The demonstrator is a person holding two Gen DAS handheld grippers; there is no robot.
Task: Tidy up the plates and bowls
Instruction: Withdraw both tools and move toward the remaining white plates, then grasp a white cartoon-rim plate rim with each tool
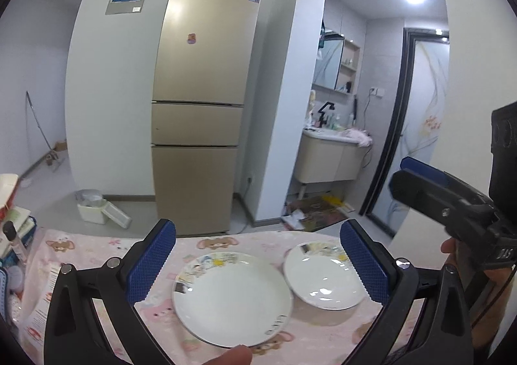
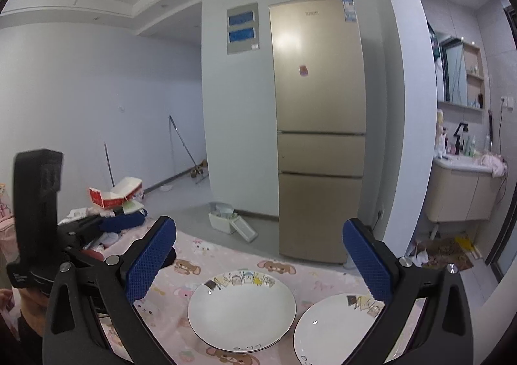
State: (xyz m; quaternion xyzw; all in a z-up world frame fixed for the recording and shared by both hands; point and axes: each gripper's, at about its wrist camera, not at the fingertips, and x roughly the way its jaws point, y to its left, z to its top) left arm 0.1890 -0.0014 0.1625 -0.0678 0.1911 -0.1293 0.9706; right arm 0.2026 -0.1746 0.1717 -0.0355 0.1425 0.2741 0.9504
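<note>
A: Plates, two, white with a cartoon band on the rim. Larger plate [image 1: 233, 298] lies flat on the bench [image 1: 97, 255], which wears a pink bear-print cloth. Smaller plate [image 1: 323, 276] sits just beside it at 3 o'clock, rims near or touching; I cannot tell which.

B: Same pair in the right wrist view?

A: Yes. Larger plate [image 2: 241, 310] at 6 o'clock of the frame, smaller plate [image 2: 336, 329] toward 4 o'clock, partly behind a blue pad.

B: Left tongs?

A: Left tongs [image 1: 258, 263], released, blue pads spread wide, hovering above both plates and gripping nothing. A fingertip shows at 6 o'clock on the frame edge.

B: Right tongs?

A: Right tongs [image 2: 260, 261], likewise spread apart, holding nothing, above the plates. In the left wrist view they enter at 3 o'clock, well clear of the bench.

B: Other items?

A: Gold three-door fridge [image 1: 203, 100] at 12 o'clock beyond the bench. Washbasin cabinet [image 1: 332, 155] at 2 o'clock. Red-and-white carton [image 2: 116, 192] on a clutter pile at 9 o'clock. White bin [image 2: 226, 219] on the floor by the fridge.
</note>
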